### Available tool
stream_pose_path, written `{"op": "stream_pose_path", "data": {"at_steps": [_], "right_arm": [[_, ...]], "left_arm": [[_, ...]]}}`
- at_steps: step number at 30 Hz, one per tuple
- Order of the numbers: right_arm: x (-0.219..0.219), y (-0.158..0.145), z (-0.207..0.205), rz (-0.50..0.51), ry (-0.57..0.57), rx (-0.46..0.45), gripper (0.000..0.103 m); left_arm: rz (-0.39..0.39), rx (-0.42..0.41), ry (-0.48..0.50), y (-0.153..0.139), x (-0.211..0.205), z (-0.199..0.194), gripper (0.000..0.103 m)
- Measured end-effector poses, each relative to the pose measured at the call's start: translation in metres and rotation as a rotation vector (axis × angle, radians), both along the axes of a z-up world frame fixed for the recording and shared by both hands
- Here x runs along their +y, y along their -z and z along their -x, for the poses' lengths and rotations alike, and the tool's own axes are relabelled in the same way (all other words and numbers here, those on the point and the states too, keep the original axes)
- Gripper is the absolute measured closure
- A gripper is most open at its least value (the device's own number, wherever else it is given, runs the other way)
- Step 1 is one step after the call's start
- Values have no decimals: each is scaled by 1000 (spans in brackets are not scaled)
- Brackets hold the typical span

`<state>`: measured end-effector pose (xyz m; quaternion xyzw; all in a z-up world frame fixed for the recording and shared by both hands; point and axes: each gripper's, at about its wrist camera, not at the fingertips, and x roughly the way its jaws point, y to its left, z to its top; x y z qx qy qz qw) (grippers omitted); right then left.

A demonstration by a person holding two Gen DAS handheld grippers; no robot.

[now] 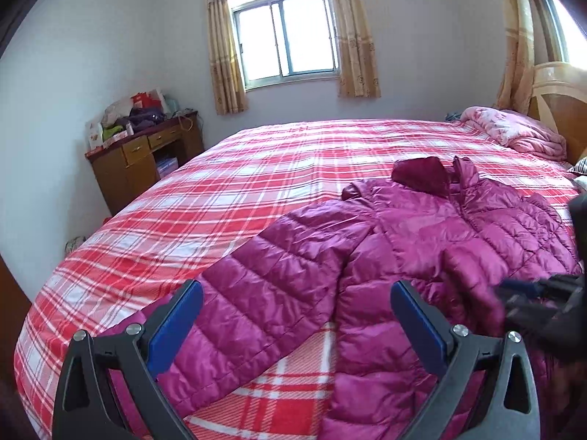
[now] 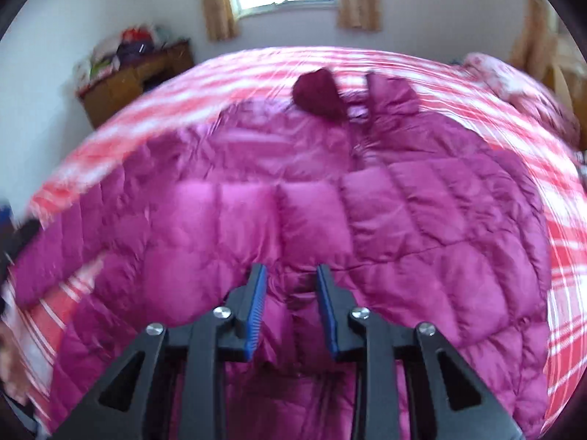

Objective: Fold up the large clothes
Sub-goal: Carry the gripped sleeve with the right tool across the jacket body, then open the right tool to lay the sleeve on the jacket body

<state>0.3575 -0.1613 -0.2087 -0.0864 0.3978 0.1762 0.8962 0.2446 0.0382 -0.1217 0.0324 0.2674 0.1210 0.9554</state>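
Through my left wrist camera, the magenta quilted jacket (image 1: 422, 242) lies spread on the red plaid bedspread (image 1: 227, 190), its sleeve (image 1: 256, 293) running toward me between the fingers of my left gripper (image 1: 297, 315), whose jaws stand wide apart and clamp nothing. A wooden desk (image 1: 146, 161) stands by the far wall. My right wrist camera is blurred: my right gripper (image 2: 291, 293) sits low over the jacket (image 2: 403, 220), jaws narrowed with a fold of fabric between them, though I cannot tell if the pads press it.
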Motion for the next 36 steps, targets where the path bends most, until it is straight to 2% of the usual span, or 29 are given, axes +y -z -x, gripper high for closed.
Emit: {"op": "stream_pose_path", "data": {"at_steps": [3, 5, 8, 11, 14, 17, 18, 20, 21, 23, 26, 28, 34, 36], "right_arm": [[2, 3, 0, -31, -3, -2, 71], [-18, -7, 1, -127, 8, 3, 71], [-60, -29, 0, -177, 98, -81, 71], [-101, -45, -18, -152, 222, -134, 71], [-144, -41, -45, -183, 326, -108, 71], [-167, -20, -64, -171, 332, -25, 71], [-172, -10, -69, -168, 341, 11, 74], [-186, 3, -71, -213, 357, 61, 76], [-192, 3, -69, -246, 360, 63, 76], [-193, 4, -67, -249, 359, 64, 76], [-192, 5, -67, -231, 361, 58, 76], [-188, 5, -71, -210, 362, 52, 76], [-177, 3, -67, -111, 368, 33, 75], [-174, -2, -61, -75, 374, 21, 71]], "left_arm": [[-1, 8, 16, 2, -13, -13, 1], [1, 16, 30, 4, -23, -22, 1], [0, 12, 49, 5, -43, -36, 1], [-4, 13, 97, 5, -68, -51, 1], [-53, 36, 124, 19, -92, -70, 1], [-106, 105, 120, 44, -105, -91, 1], [-114, 132, 114, 51, -107, -97, 1], [-99, 197, 121, 61, -106, -107, 1], [-92, 220, 129, 64, -106, -111, 1], [-56, 267, 143, 70, -103, -119, 1], [41, 300, 141, 75, -90, -124, 1], [74, 315, 145, 78, -87, -126, 1], [116, 331, 151, 82, -84, -127, 1], [107, 327, 149, 82, -86, -126, 1]]}}
